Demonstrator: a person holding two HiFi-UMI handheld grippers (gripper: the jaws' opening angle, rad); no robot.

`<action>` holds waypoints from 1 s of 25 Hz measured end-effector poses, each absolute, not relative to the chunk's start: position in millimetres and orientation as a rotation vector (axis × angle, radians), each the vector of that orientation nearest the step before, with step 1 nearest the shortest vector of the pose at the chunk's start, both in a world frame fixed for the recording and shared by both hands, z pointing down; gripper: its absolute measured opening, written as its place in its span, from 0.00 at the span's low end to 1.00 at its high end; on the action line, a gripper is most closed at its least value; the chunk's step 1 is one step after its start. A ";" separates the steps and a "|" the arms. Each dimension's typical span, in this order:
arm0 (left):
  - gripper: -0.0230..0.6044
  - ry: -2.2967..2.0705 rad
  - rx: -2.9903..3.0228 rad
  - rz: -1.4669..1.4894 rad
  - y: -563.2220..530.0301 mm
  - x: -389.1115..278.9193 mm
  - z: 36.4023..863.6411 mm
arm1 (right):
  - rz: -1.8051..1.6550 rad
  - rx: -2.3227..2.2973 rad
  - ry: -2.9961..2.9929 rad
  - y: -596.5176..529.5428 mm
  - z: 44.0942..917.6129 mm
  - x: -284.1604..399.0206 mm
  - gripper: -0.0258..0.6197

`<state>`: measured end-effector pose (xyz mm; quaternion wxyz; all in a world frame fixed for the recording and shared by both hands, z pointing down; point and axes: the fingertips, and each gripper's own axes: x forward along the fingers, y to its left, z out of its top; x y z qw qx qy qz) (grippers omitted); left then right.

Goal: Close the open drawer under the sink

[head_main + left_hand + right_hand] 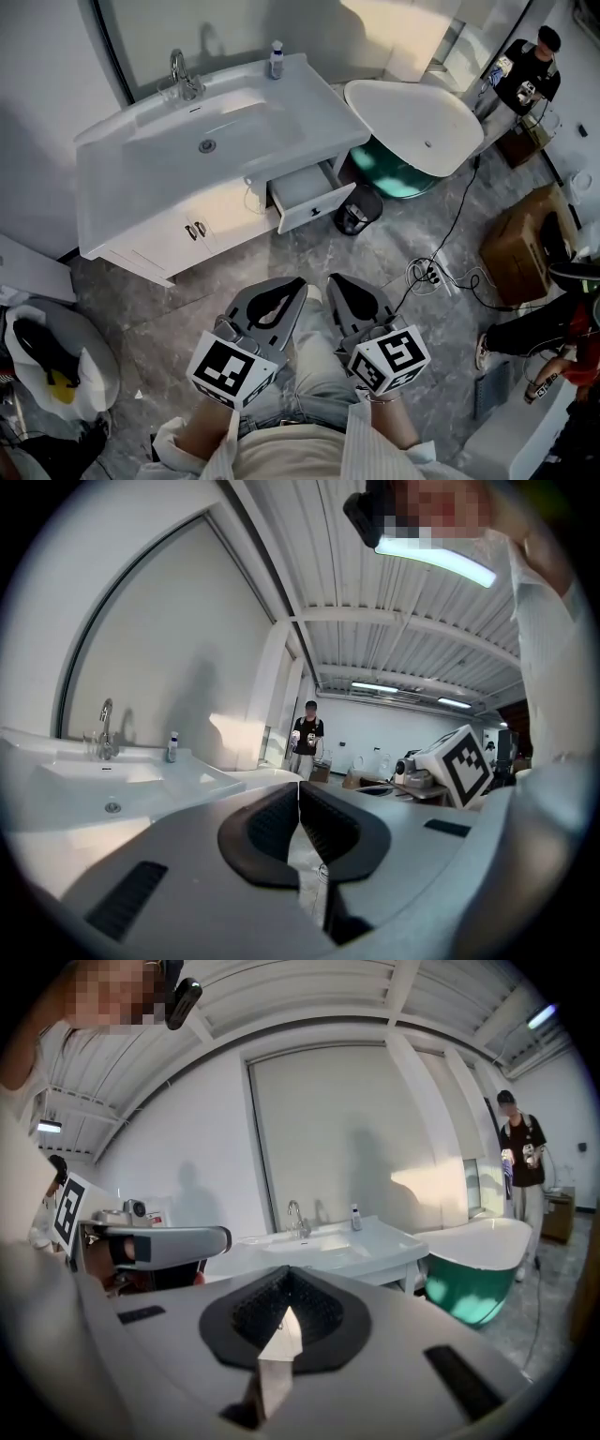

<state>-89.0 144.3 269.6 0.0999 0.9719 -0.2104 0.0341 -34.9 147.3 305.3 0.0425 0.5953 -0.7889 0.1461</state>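
Drawer (pixel 314 199): pulled out at the right end of the cabinet under the sink, its front panel standing clear of the cabinet face.
Sink (pixel 122 178): white, with a tap (pixel 183 75) at the back and a small bottle (pixel 276 59) on the back right corner.
Cabinet doors (pixel 192 230): shut, to the left of the drawer.
Left gripper (pixel 295 286): held low in front of the person, well apart from the drawer. Its jaws meet at the tips with nothing between them.
Right gripper (pixel 336 281): just beside the left one, pointing the same way. Its jaws are also pressed together and empty.
Beside the drawer: a dark round thing (pixel 356 211) on the floor, perhaps a bin; the view is too small to be sure.
Bathtub (pixel 412 117): white inside, teal outside, to the right of the sink.
Floor (pixel 234 281): grey tiles, with a power strip (pixel 433 274) and its cable lying right of the grippers.
Person (pixel 530 75): in a dark top, standing beyond the bathtub.
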 end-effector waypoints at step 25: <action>0.06 -0.835 2.827 0.076 -51.3 44.4 256.4 | 0.485 1.573 -2.525 -46.0 307.7 85.7 0.06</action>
